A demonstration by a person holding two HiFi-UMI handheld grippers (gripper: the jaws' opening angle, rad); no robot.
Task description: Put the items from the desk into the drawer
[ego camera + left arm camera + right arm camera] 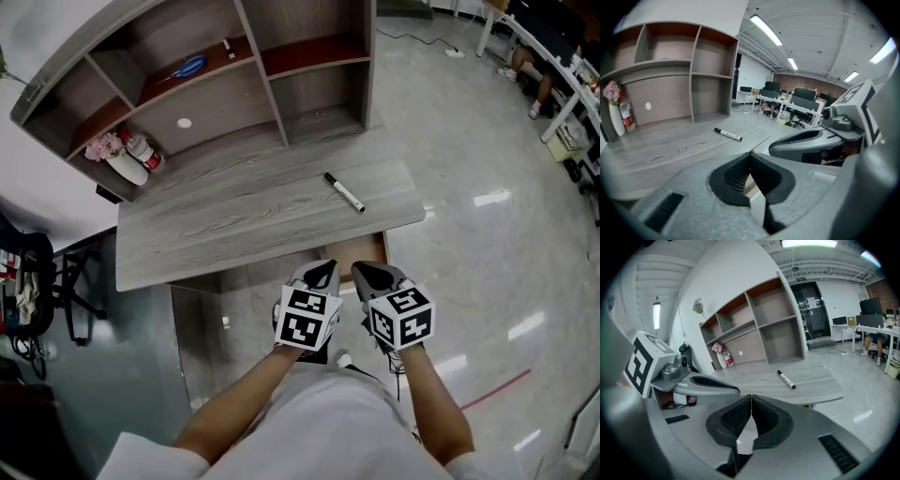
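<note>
A black-and-white marker (344, 191) lies on the grey wooden desk (234, 220) toward its right end; it shows too as the marker (728, 134) in the left gripper view and the marker (786, 379) in the right gripper view. My left gripper (325, 269) and right gripper (362, 269) hover side by side in front of the desk's near edge, both shut with nothing between their jaws. The left gripper (751, 154) and the right gripper (751, 397) show tips touching. A brown drawer front (361, 248) sits just under the desk edge beyond the tips.
A shelf unit (216, 75) stands on the desk's far side, holding a white vase with pink flowers (117, 159), a red-capped bottle (145, 153) and blue scissors (187, 67). A black chair (33, 281) is at the left. Office desks (553, 66) stand far right.
</note>
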